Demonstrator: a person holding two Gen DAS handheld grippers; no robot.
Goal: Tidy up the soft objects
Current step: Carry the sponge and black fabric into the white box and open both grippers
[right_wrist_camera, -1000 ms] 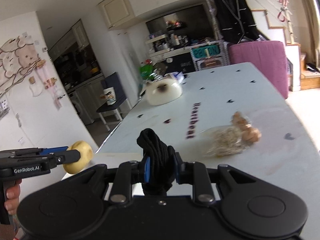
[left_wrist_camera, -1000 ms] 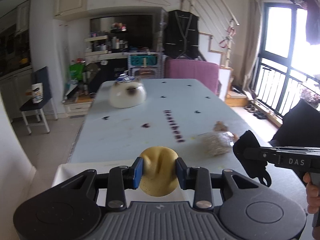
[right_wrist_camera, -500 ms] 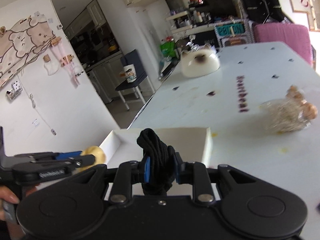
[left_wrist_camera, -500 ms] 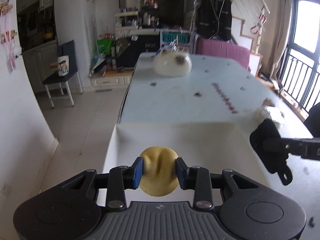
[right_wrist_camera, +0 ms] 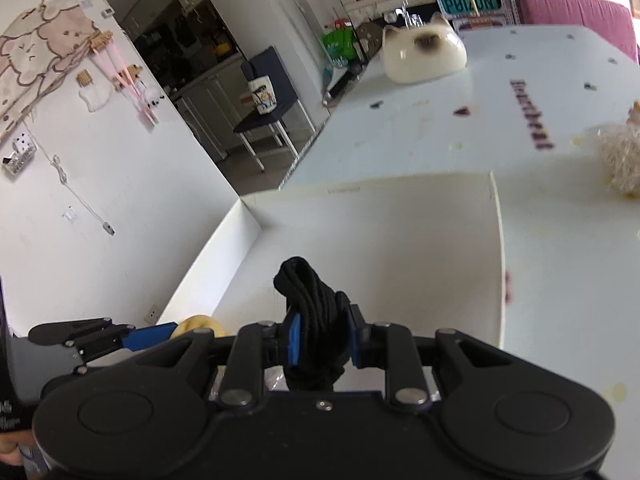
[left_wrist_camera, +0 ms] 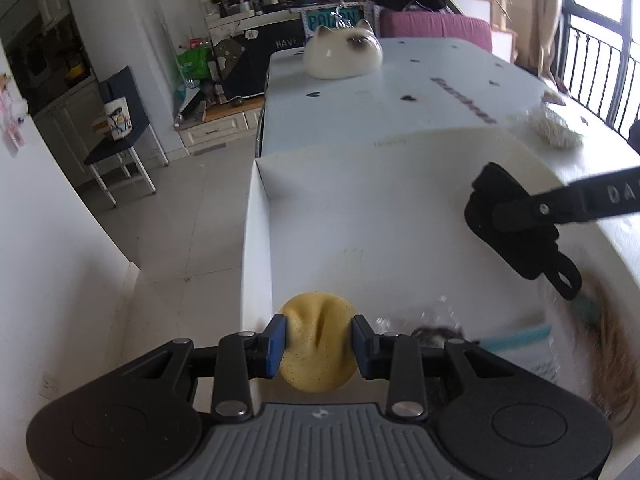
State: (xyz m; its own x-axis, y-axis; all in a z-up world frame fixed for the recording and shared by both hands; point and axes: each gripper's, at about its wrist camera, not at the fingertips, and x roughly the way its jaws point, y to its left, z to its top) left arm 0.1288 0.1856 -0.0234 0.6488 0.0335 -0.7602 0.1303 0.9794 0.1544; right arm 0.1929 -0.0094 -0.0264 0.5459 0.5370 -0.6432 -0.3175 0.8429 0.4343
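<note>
My left gripper is shut on a soft yellow ball and holds it over the near left corner of a white open box. My right gripper is shut on a black knitted bundle above the same box. The right gripper and its black bundle also show in the left wrist view, over the box's right part. The left gripper with the yellow ball shows low left in the right wrist view.
Inside the box's near right end lie a clear plastic bag with a teal strip and a brown hairy item. On the white table stand a cat-shaped ceramic bowl and a bagged straw-like bundle. A dark chair stands left.
Both grippers have moved in over the white box and tilted down, each still holding its object. The box now fills the middle of both views.
</note>
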